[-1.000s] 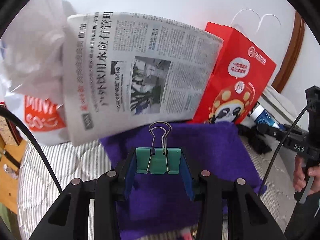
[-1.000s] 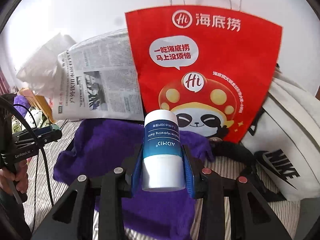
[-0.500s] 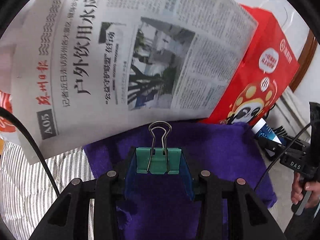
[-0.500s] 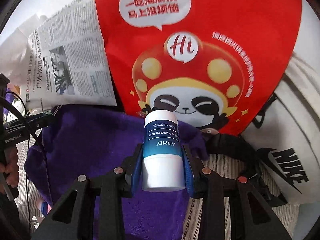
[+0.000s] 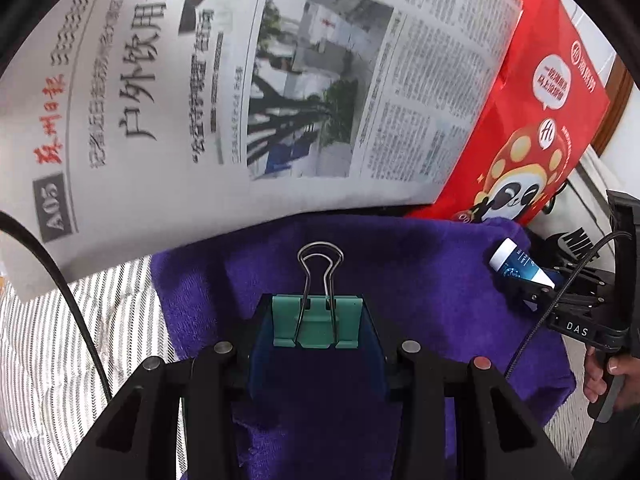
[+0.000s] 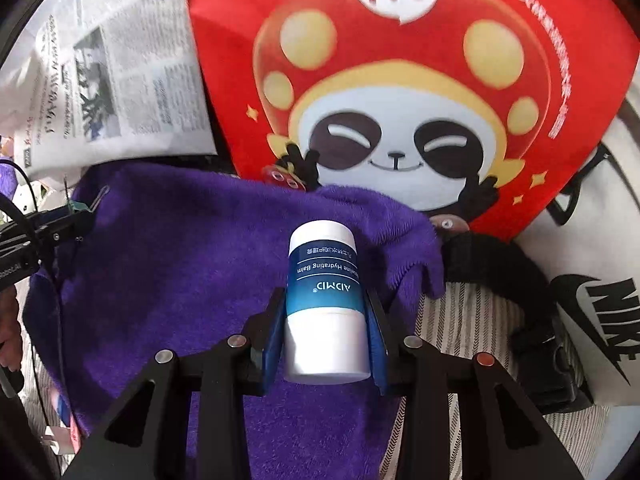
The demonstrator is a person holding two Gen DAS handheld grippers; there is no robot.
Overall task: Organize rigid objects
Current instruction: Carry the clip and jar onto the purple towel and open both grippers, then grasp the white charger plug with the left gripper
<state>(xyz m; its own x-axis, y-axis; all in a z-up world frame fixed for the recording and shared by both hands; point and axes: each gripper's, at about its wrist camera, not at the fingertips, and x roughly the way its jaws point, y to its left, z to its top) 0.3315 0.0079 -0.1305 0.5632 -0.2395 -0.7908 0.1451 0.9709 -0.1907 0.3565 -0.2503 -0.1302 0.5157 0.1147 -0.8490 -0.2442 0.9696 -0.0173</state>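
My left gripper [image 5: 316,320] is shut on a green binder clip [image 5: 315,322] with its wire handles pointing forward, low over a purple towel [image 5: 420,280]. My right gripper [image 6: 326,320] is shut on a white and blue balm bottle [image 6: 325,292], held above the towel's [image 6: 180,272] right part. The bottle in the right gripper also shows at the right of the left wrist view [image 5: 520,266]. The left gripper with the clip shows at the left edge of the right wrist view [image 6: 76,212].
A newspaper [image 5: 240,92] leans at the towel's far edge. A red panda-print bag [image 6: 400,80] stands to its right. A white Nike bag [image 6: 592,280] lies at the right, with a black strap [image 6: 500,264]. Striped bedding [image 5: 60,340] lies under the towel.
Both grippers have moved forward and lower toward the newspaper and the red bag, which now loom larger. Each keeps its hold on its object.
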